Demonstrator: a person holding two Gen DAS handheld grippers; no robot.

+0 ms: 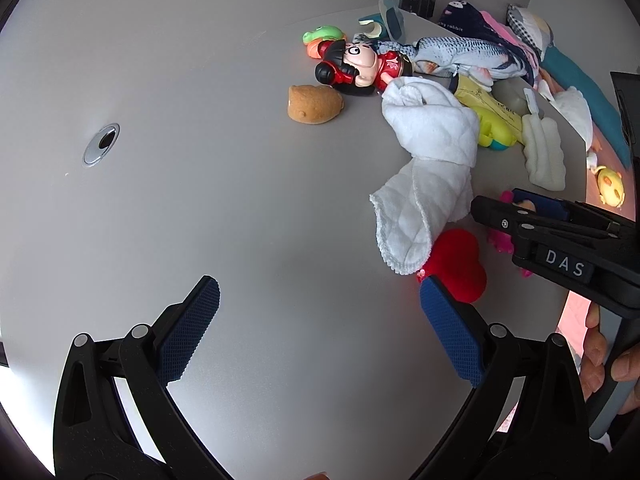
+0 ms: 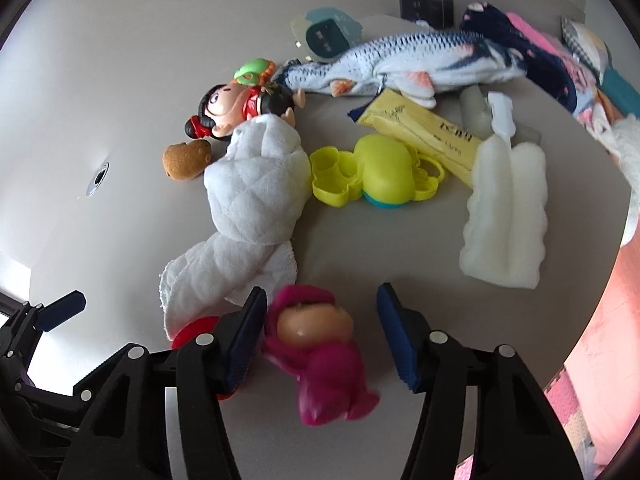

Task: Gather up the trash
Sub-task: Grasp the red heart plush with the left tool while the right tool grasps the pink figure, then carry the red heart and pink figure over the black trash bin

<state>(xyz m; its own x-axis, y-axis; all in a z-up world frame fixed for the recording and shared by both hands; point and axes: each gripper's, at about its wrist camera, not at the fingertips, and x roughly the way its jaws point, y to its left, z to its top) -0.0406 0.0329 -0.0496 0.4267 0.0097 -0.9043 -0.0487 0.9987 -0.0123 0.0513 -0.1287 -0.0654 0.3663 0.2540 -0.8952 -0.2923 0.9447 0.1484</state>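
Grey tabletop (image 2: 360,264), clutter at far side. Pink doll (image 2: 320,344): near edge, long axis running toward camera, between right gripper (image 2: 320,320) jaws, left pad touching, right pad apart, not clamped. Left gripper (image 1: 320,320): open, empty, farther off.

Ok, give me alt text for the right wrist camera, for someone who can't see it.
The right gripper straddles a pink doll on a grey table; its left pad touches the doll, a gap remains on the right. Beyond lie a white cloth, yellow toy, plush fish and other toys.
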